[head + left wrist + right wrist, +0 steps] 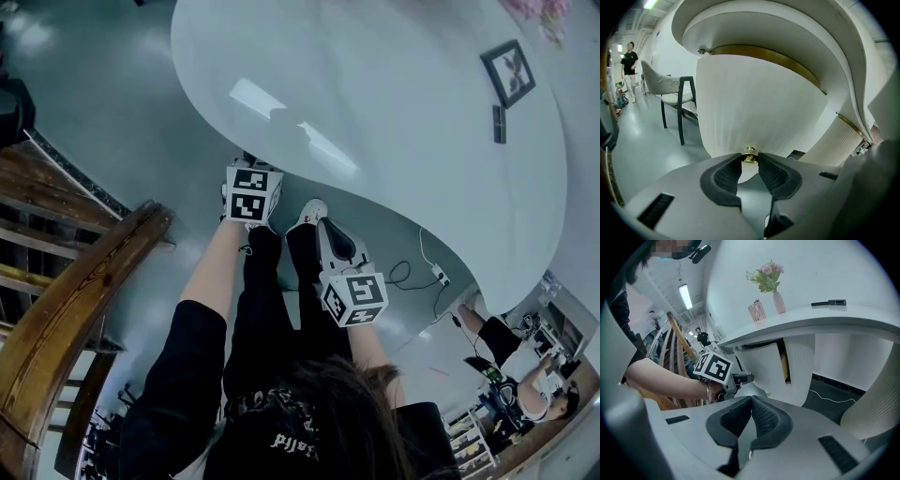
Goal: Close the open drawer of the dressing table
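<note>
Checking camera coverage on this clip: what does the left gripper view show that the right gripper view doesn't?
Only the left gripper view: the left gripper closed on the brass knob, and a chair. Only the right gripper view: flowers on the tabletop, the left gripper's marker cube, and the right gripper shut, empty. Both: the open drawer with its white front.

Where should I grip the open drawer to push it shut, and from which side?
Take the brass knob low on the drawer front, coming straight at that face. The fluted front is broad and curved, with no edge to pinch; the knob is its only projection, and the left gripper already has its tips on it.
</note>
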### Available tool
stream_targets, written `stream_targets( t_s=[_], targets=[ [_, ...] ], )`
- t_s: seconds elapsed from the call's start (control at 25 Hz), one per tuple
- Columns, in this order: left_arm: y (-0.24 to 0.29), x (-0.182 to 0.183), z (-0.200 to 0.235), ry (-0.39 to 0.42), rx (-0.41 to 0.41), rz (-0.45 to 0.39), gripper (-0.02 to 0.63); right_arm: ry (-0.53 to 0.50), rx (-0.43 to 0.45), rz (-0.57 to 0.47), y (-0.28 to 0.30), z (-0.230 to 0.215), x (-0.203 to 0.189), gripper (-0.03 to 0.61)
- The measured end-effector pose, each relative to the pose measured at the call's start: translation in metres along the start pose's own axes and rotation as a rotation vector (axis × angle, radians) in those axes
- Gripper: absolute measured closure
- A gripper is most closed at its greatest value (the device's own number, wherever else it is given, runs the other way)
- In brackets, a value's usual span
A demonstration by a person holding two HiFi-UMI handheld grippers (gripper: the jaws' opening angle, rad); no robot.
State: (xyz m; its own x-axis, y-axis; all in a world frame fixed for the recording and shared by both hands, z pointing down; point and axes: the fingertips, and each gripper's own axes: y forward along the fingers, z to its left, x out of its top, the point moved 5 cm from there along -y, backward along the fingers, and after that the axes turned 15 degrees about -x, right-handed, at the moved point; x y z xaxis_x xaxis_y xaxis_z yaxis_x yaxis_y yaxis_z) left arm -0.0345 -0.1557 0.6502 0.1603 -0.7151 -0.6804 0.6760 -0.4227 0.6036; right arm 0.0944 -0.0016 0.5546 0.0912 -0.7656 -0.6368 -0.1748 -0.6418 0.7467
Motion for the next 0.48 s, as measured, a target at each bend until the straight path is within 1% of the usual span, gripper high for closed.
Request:
stream_targets(
  t_s=[0.48],
  targets=[
    [0.0034, 0.0019, 0.0017, 0.016, -0.014, -0.030, 0.488, -0.005, 0.002, 0.008, 0.0029, 0.0053, -0.0088, 0.552]
  ],
)
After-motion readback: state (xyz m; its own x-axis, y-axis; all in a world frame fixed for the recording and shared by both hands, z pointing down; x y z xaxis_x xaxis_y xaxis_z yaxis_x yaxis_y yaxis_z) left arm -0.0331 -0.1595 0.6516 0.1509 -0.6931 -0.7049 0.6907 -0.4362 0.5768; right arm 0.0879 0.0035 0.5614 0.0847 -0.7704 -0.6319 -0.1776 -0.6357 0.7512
